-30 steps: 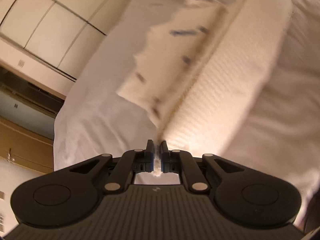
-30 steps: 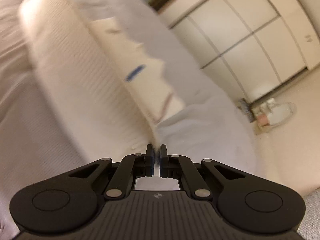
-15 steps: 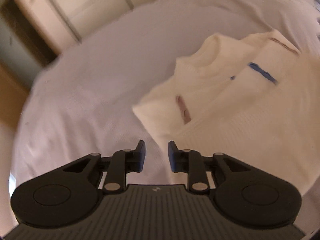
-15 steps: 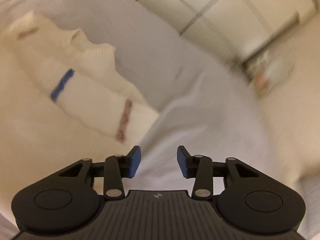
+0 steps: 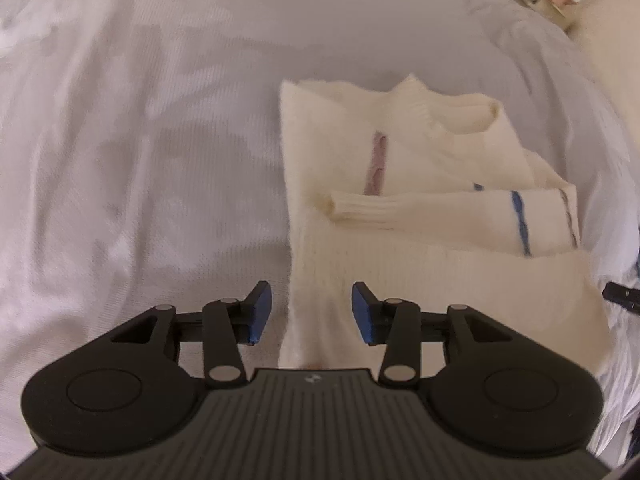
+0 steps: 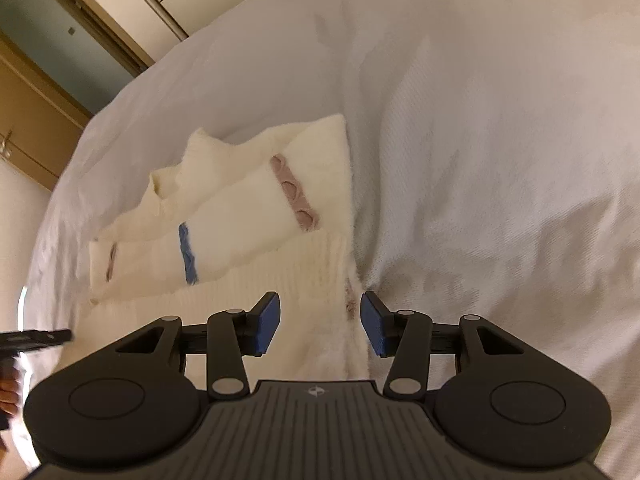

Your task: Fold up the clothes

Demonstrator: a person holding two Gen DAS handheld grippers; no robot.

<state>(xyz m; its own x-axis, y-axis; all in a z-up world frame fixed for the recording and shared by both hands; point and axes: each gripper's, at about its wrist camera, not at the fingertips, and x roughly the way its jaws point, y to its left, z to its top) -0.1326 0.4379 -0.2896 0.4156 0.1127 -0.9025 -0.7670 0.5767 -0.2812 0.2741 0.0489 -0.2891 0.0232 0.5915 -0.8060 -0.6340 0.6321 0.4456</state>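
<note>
Both grippers, which one second ago pinched the hem of the cream sweater and held it up in the air, have let it go; the garment now lies flat on the white bed cover, folded, and the view of each camera has turned from the cupboards toward the bed.

The jaws of the left gripper have just been opening and now stand partly apart, with nothing pressed between the blue pads. In the left wrist view the near left edge of the sweater runs down through the gap between the fingers – the cloth is below them, and I cannot tell if the tips touch it. The body of the sweater spreads to the right of this gripper, the collar at the far end, and one sleeve with a blue stripe lies folded across the top.

The right gripper has also just been opening and is about half open, holding nothing. In the right wrist view the near right edge of the sweater, with a small pink mark, lies under the gap between its pads, and the rest of the garment extends to the left and away. At the left border of this view a dark part of the other tool is visible – beside it a small part of a hand
</note>
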